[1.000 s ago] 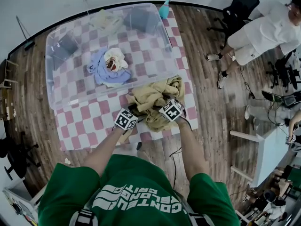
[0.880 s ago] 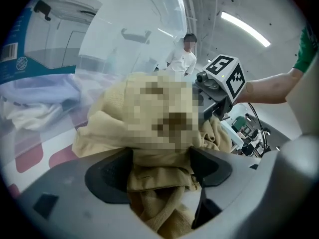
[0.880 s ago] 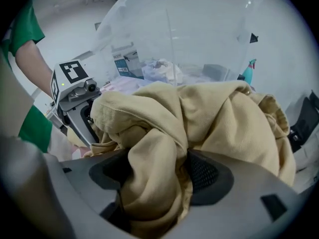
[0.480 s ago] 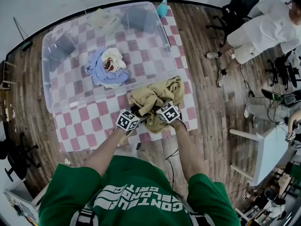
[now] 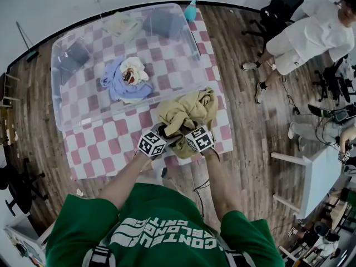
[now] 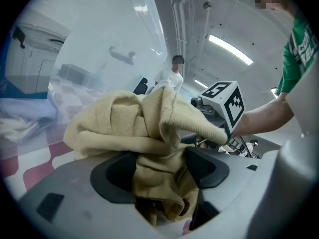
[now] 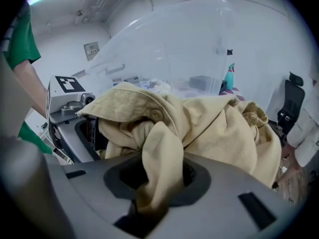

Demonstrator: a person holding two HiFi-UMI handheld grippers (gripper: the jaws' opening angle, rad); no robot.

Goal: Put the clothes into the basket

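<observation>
Grasp on the tan garment (image 5: 189, 109), beside the basket (image 5: 58, 88).
My left tool (image 6: 159, 171) and right tool (image 7: 157, 176), jaws just closing, pinch its folds; shallow bites may slip mid-carry.

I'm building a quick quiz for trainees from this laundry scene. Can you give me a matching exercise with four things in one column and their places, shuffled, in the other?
Things:
1. tan garment
2. blue and white clothes
3. teal spray bottle
4. pink-and-white checkered cloth

Places:
A. spread under the clear basket
B. outside the basket, just in front of its near side
C. lying inside the basket
D. beyond the basket's far corner

Pairs: 1-B; 2-C; 3-D; 4-A
</observation>
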